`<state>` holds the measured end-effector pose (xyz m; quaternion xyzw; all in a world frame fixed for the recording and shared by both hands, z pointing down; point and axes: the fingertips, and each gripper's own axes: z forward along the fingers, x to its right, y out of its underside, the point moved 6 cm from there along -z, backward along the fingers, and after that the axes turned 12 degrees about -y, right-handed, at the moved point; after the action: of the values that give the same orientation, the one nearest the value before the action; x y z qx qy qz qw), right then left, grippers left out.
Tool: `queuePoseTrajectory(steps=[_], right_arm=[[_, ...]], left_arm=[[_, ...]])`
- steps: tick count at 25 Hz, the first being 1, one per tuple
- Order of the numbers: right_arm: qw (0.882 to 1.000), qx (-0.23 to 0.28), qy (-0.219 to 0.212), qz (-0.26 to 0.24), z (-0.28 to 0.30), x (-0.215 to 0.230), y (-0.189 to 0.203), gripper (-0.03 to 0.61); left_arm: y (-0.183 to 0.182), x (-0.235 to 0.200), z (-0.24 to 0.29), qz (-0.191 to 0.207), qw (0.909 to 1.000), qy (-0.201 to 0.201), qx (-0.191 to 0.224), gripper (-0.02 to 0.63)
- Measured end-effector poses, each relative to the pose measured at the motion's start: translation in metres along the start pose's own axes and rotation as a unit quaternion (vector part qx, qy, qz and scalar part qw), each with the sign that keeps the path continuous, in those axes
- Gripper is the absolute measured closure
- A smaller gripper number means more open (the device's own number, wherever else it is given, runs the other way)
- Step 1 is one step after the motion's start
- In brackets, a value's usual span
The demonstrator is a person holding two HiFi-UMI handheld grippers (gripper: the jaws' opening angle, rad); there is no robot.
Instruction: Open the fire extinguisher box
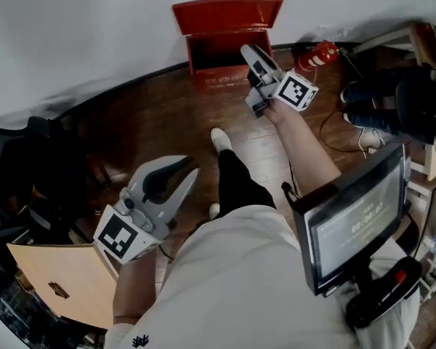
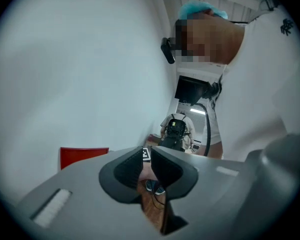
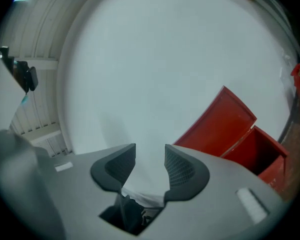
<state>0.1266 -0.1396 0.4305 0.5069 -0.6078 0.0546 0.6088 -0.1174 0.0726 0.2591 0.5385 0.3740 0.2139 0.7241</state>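
The red fire extinguisher box [image 1: 225, 53] stands on the wooden floor against the white wall, its lid [image 1: 227, 13] swung up and leaning back. The inside looks empty. My right gripper [image 1: 248, 52] hovers just in front of the box's right part, open, with nothing between its jaws. In the right gripper view the right gripper [image 3: 150, 150] points at the wall, with the raised lid [image 3: 220, 121] to its right. My left gripper [image 1: 192, 169] is held low near my body, far from the box. Its jaws are drawn almost together and hold nothing. The left gripper [image 2: 147, 153] looks along the wall toward the lid [image 2: 82, 156].
A red fire extinguisher [image 1: 317, 55] lies on the floor right of the box, with a cable near it. A monitor on a stand [image 1: 352, 227] is at my right and a wooden board [image 1: 65, 282] at lower left. Another person's shoes [image 1: 363, 107] are at far right.
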Motion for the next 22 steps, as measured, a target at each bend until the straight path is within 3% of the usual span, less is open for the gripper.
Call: queuePoseTrajectory(steps=[7, 11, 16, 22], right_arm=[[0.999, 0.023, 0.007, -0.042, -0.083, -0.124, 0.061, 0.416], [0.997, 0.021, 0.011, -0.080, -0.138, -0.197, 0.092, 0.417], [0.993, 0.002, 0.010, -0.117, -0.180, -0.266, 0.125, 0.419], [0.988, -0.055, -0.036, -0.143, -0.215, -0.346, 0.161, 0.419]], left_arm=[[0.028, 0.073, -0.120, 0.034, 0.9994, 0.001, 0.006, 0.566], [0.047, 0.102, -0.174, 0.031, 0.9994, 0.015, 0.010, 0.571], [0.057, 0.136, -0.204, 0.031, 0.9986, 0.040, -0.009, 0.571], [0.069, 0.190, -0.231, 0.059, 0.9974, 0.031, -0.028, 0.571]])
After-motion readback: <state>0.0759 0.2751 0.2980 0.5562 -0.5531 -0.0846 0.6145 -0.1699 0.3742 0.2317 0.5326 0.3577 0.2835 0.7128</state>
